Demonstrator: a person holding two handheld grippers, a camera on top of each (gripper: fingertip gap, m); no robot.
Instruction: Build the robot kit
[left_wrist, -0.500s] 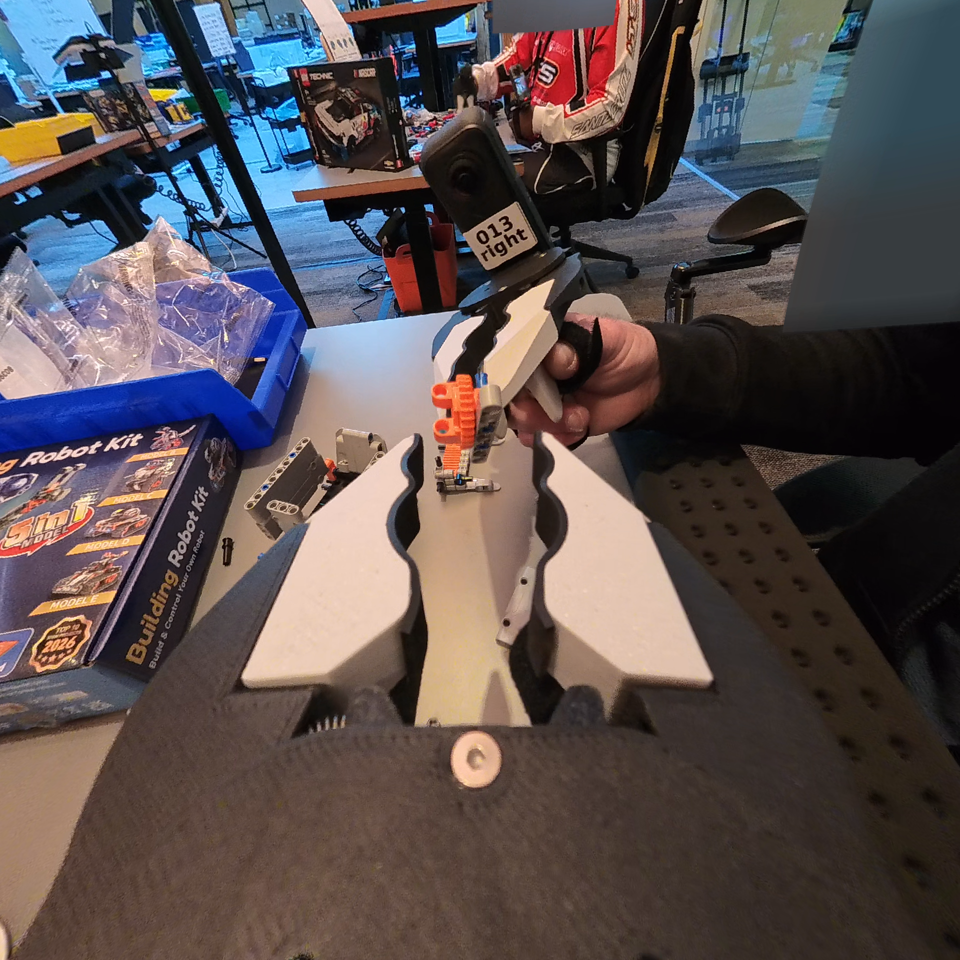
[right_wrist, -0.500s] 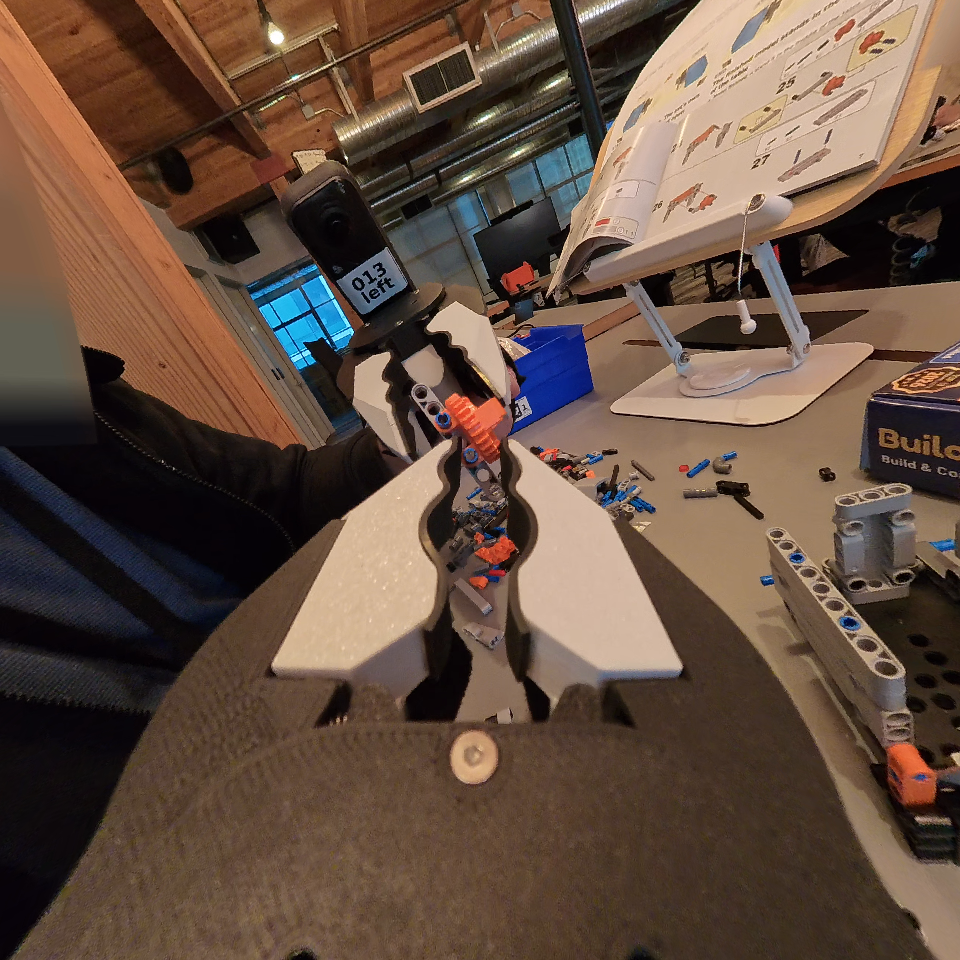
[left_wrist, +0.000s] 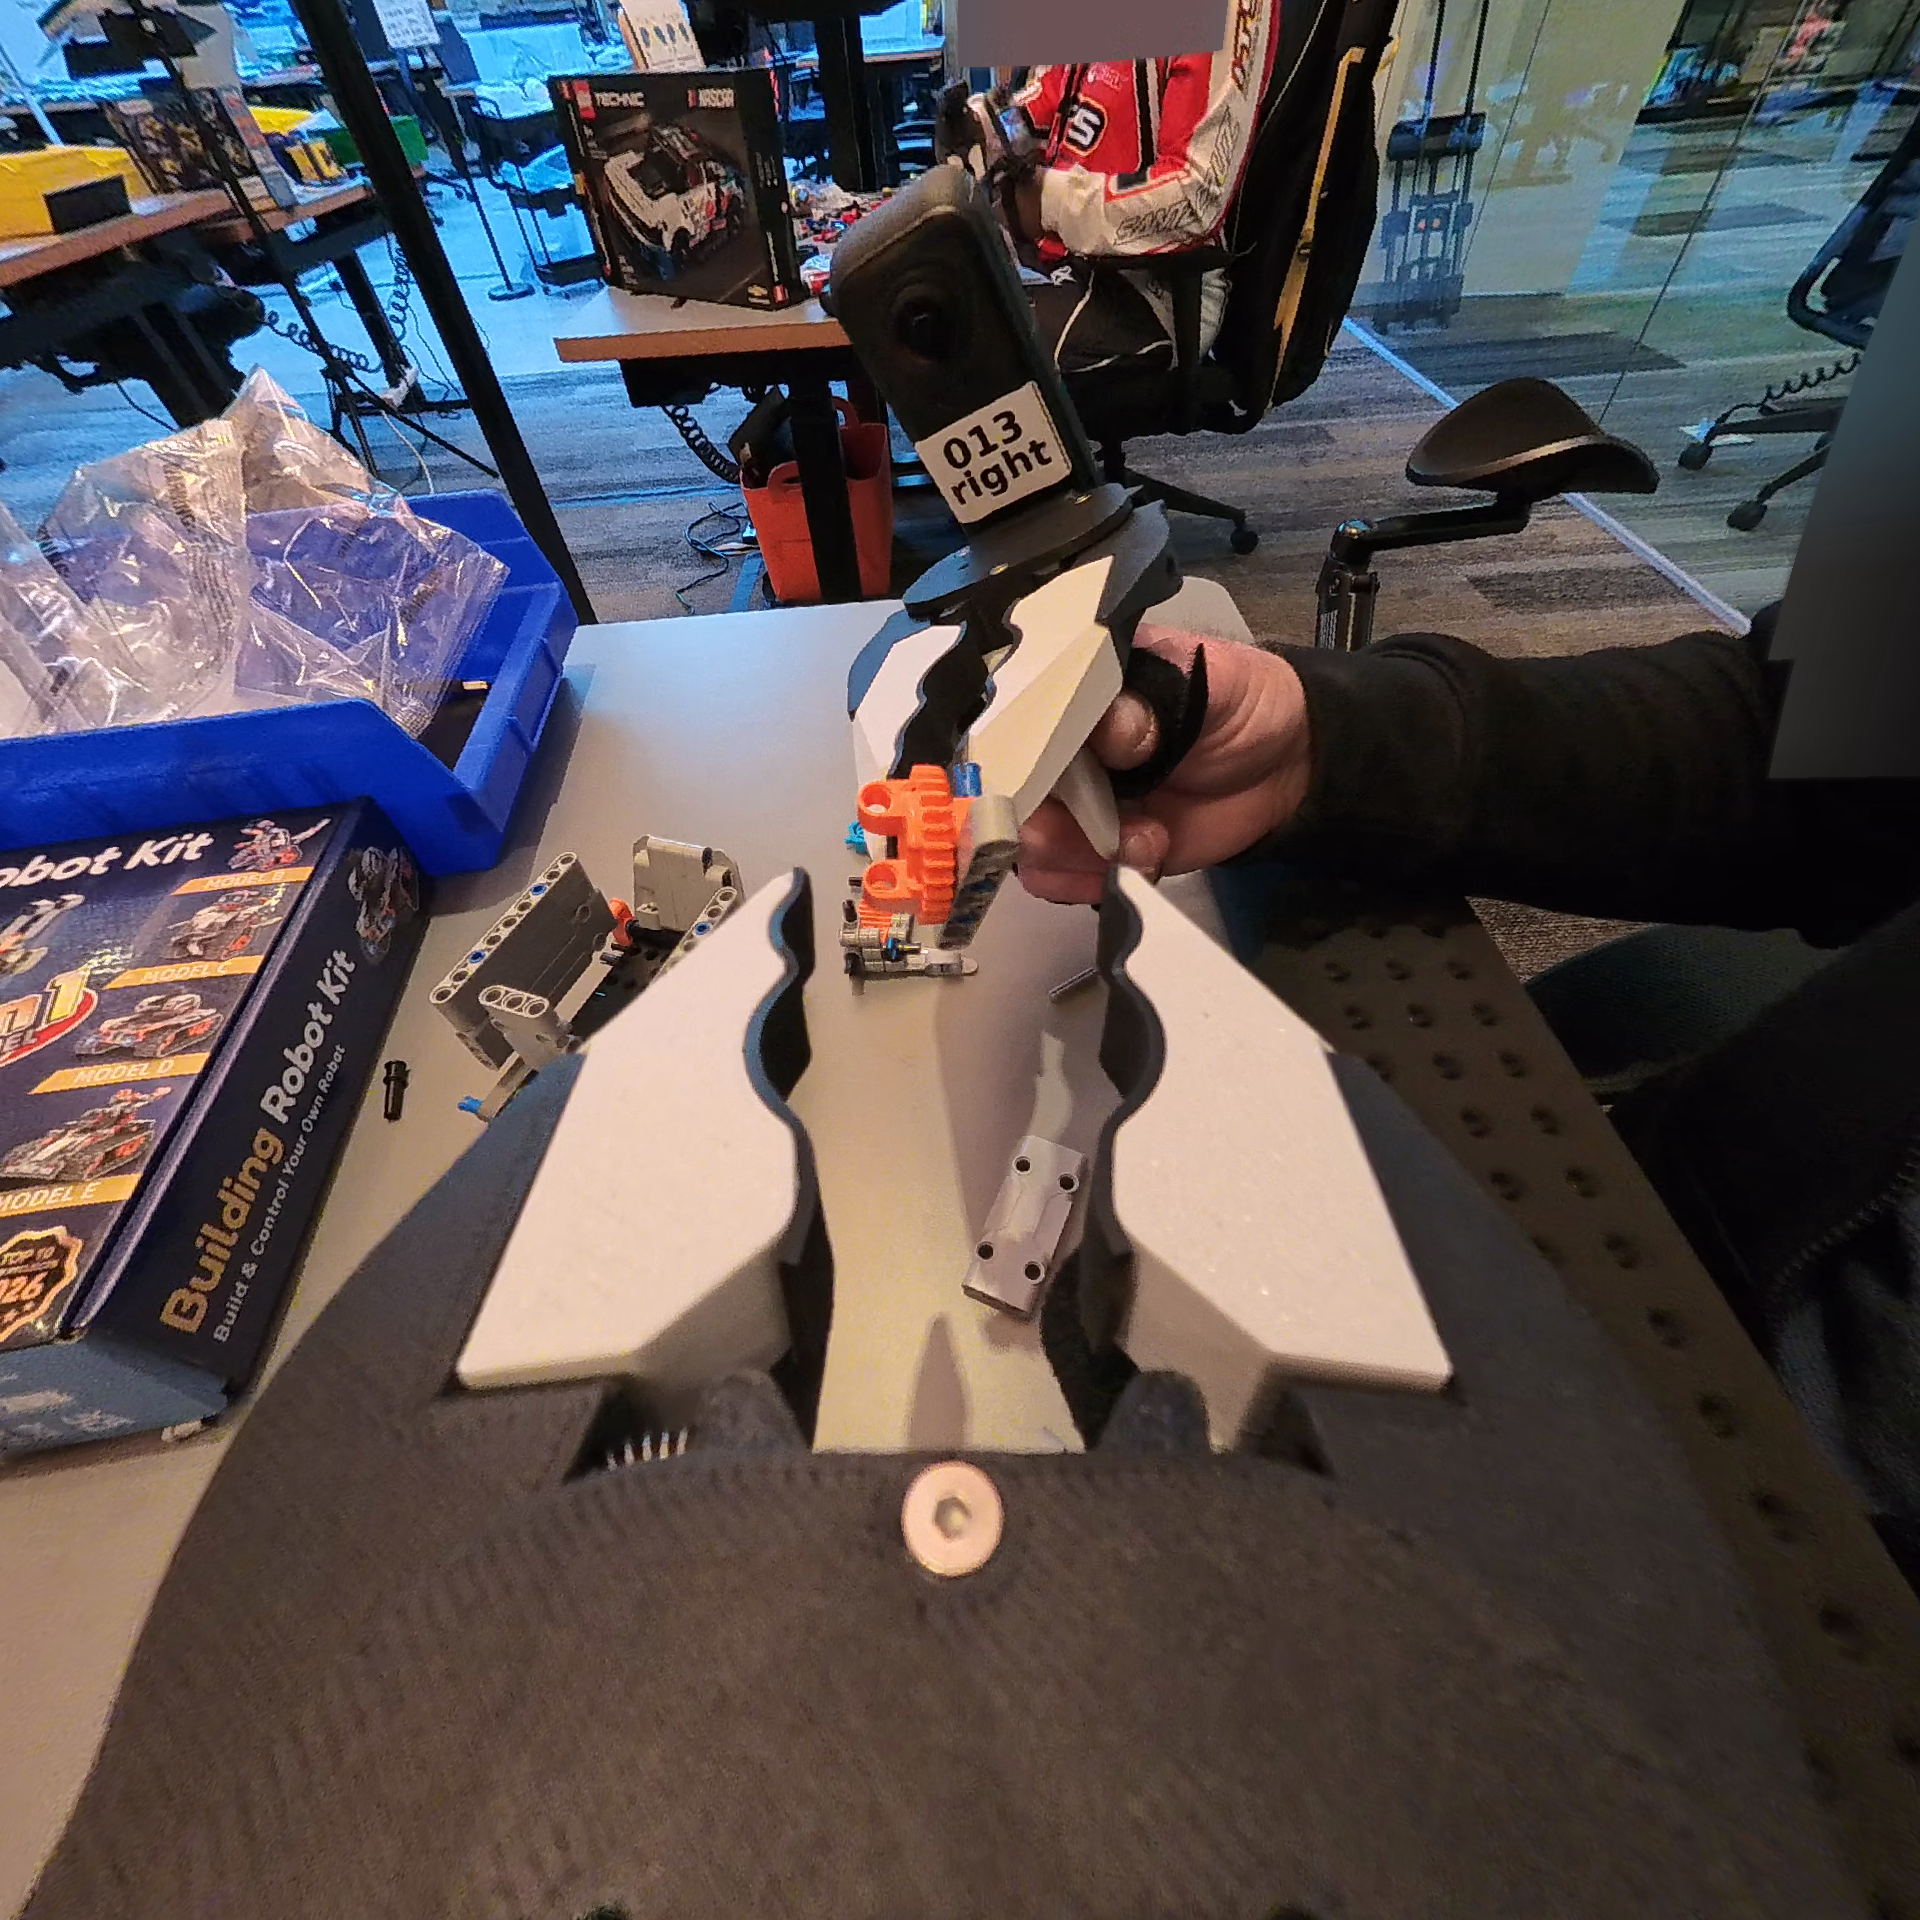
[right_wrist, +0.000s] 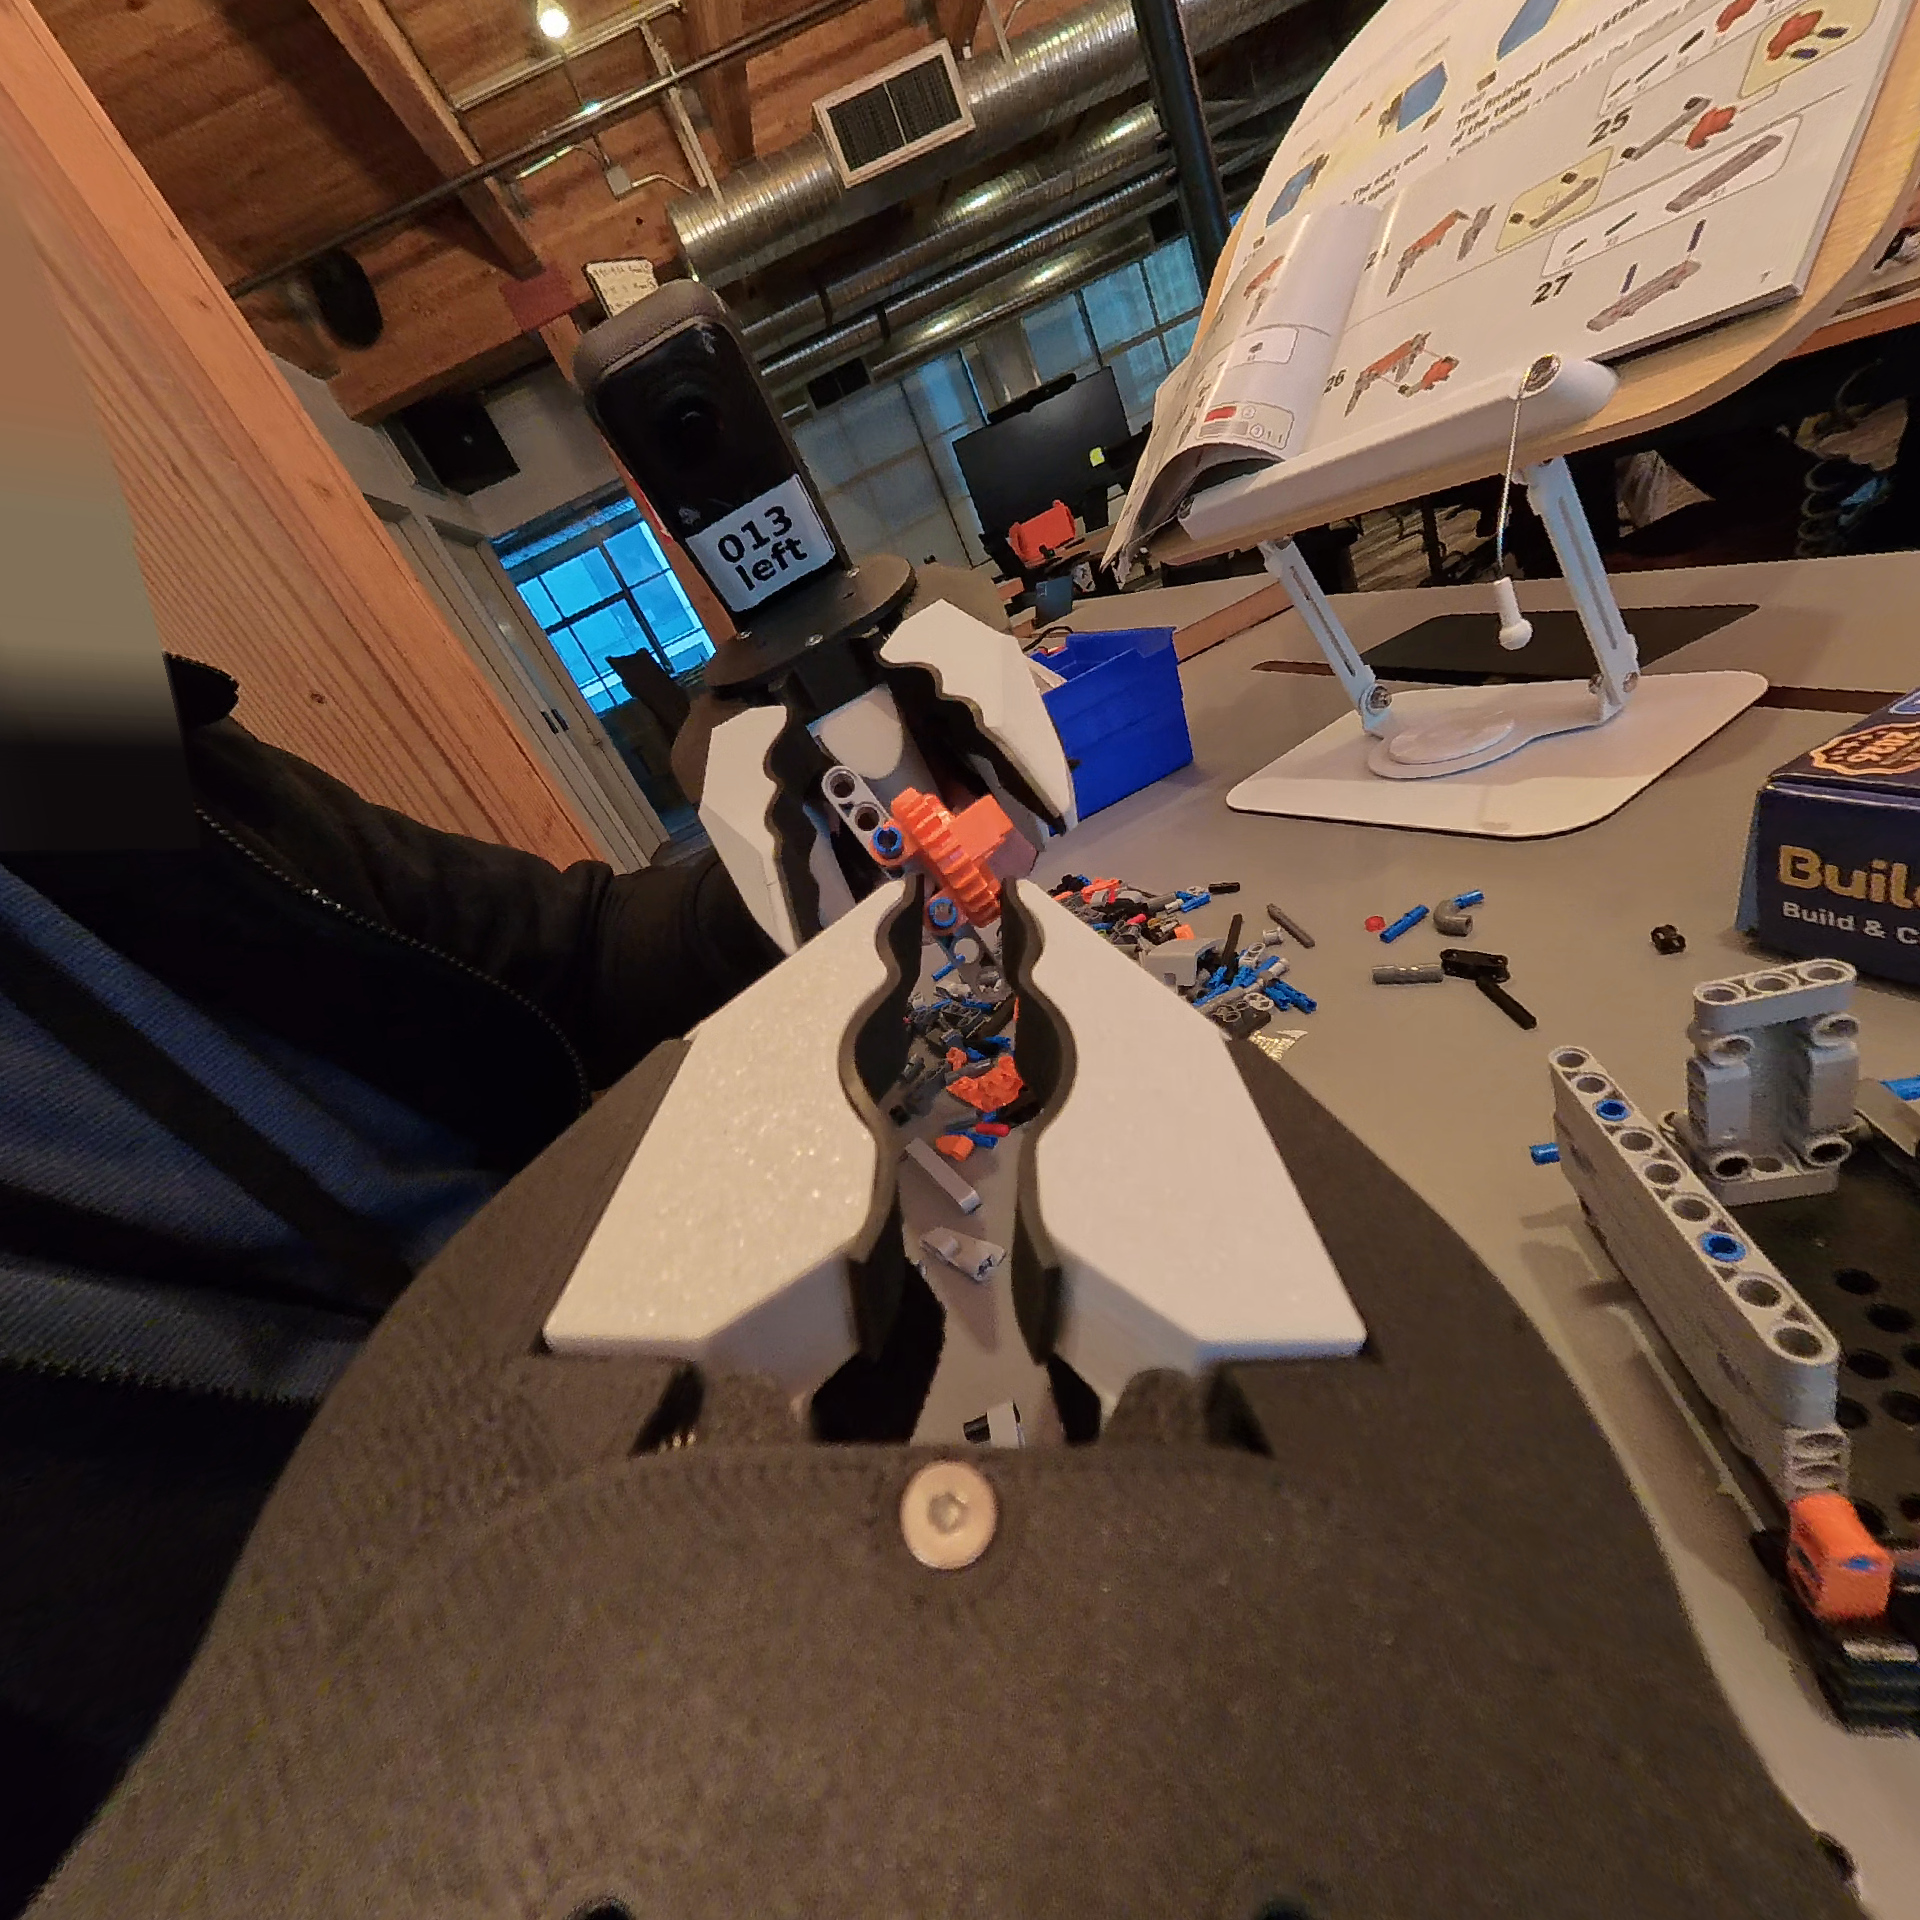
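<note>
Tongs first: the right tongs (right_wrist: 961, 914) are clamped on a small orange-and-grey gear assembly (left_wrist: 930, 847), held just above the table (left_wrist: 717, 727) near its far edge. Opposite them, the left tongs (left_wrist: 951, 914) gape apart, holding nothing, over a loose grey plate (left_wrist: 1023, 1226). Only the tips pinch the assembly, so a slight slackening could drop it among the scattered parts (right_wrist: 1195, 935). How far the grip reaches is hidden, and the half-built grey frame (right_wrist: 1704, 1236) is cut off at the picture's edge.
</note>
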